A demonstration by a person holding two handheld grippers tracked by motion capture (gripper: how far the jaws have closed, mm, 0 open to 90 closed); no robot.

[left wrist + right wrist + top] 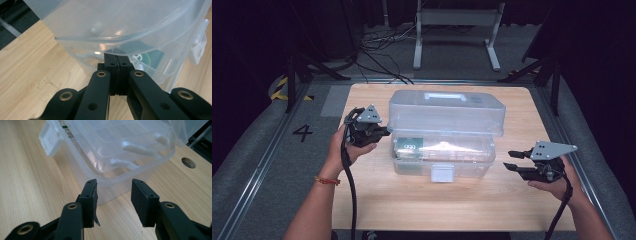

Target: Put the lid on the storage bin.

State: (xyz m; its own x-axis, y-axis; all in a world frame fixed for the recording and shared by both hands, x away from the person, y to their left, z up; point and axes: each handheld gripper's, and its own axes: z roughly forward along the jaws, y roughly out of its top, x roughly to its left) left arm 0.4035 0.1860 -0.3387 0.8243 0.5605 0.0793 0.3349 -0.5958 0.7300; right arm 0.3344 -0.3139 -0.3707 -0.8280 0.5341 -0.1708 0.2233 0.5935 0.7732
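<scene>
Left gripper (379,131), seen from the high view, sits at the left end of a clear plastic storage box (444,150) in the middle of the pale wooden counter (362,200); its jaws are pressed together right at the box's edge. Above the base, the box's domed lid (447,112) stands raised, with a moulded handle on top and a white latch (442,173) on the near wall. Right gripper (512,161) hovers just off the box's right end, jaws apart and nothing between them. Beyond the counter lie grey floor, cables and a metal stand.

From the left gripper view, the black jaws meet under the lid's (120,27) curved translucent rim, at the base's wall; something green shows inside.

From the right gripper view, the parted jaws frame the box's (112,170) rounded corner without touching it. White rounded pieces lie in the gridded inner tray.
</scene>
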